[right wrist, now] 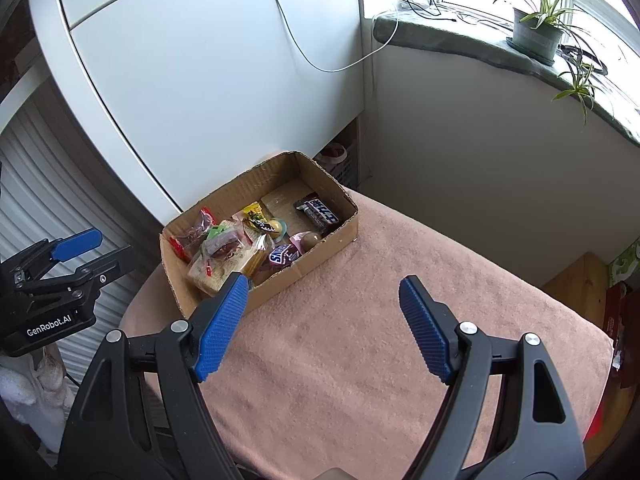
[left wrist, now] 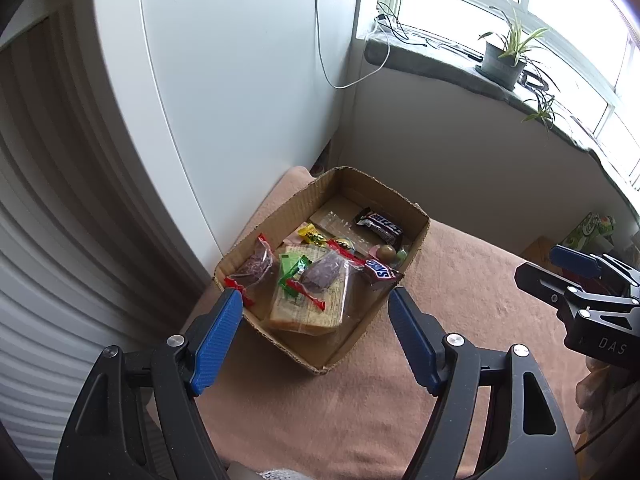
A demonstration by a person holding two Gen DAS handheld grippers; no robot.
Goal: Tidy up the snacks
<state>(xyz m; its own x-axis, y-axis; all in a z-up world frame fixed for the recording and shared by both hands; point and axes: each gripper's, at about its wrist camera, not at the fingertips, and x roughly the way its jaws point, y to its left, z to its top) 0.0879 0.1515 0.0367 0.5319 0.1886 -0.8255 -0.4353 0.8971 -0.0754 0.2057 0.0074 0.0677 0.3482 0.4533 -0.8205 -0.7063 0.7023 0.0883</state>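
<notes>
Left wrist view: left gripper (left wrist: 316,304) spread wide, empty, hovers at near edge of cardboard box (left wrist: 288,200) holding snacks (left wrist: 316,276). Box long axis runs away, slightly rightward. Right gripper (right wrist: 324,292) spread, empty, farther right over pink cloth (right wrist: 360,360). Left nearer.

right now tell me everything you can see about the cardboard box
The cardboard box is a shallow, open-topped tray of brown corrugated board with rough, torn-looking rims. It sits flat on the pink cloth, near the white cabinet. Wrapped snacks crowd its near end; the far end shows bare floor. Neither claw touches it.
</notes>
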